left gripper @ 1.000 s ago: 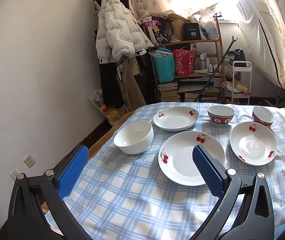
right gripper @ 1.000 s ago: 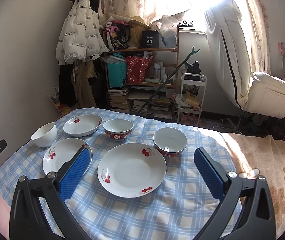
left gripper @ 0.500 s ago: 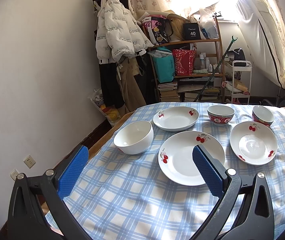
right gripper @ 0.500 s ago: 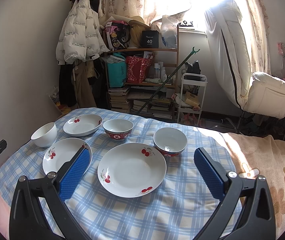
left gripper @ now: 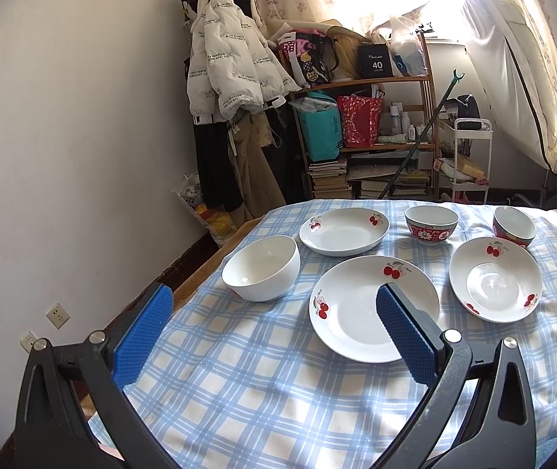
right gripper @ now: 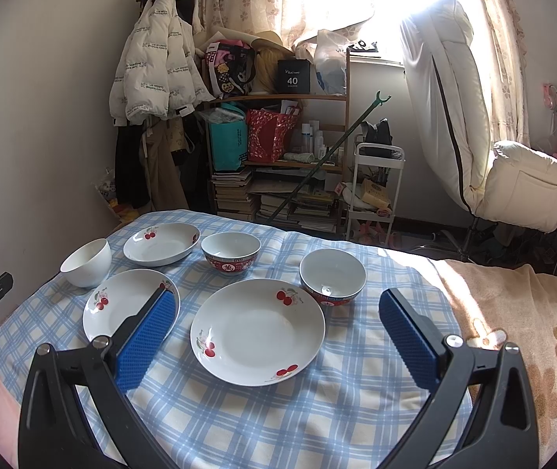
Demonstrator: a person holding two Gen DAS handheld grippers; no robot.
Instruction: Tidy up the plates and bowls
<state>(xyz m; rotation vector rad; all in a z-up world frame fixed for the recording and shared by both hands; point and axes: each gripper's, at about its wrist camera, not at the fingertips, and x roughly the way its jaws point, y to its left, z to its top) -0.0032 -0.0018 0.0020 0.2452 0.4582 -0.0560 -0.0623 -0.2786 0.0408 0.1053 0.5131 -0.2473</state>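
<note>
**Six dishes spread on a checked cloth, both grippers empty**

Nothing is stacked yet. In your right wrist view, the large white ceramic plate with red cherry prints (right gripper: 257, 330) lies flat at the centre. At its 1 o'clock, just beside its rim, stands a small red-patterned bowl with a white inside (right gripper: 332, 279). At 11 o'clock stands a second red-patterned bowl (right gripper: 231, 252). At 9 o'clock lies a second white cherry plate (right gripper: 122, 303), partly hidden by a blue pad. Farther out at 10 o'clock sit a deeper white cherry dish (right gripper: 161, 243) and a plain white ceramic bowl (right gripper: 86, 262).

All six rest on a blue-and-white checked tablecloth (right gripper: 263, 414) over what looks like soft padding.

Your right gripper (right gripper: 276, 338) hovers over the near edge, jaws wide apart and holding nothing. Your left gripper (left gripper: 274, 334) likewise stands wide apart and empty, with the plain white bowl beyond it at 12 o'clock.

Judging by the glaze, expect these dishes to be stiff, fairly heavy, slippery and breakable. Take a plate by its raised rim, one pad above and one below. Take a bowl by pinching its wall at the lip. The soft cloth may let a pad slide under a rim.
</note>
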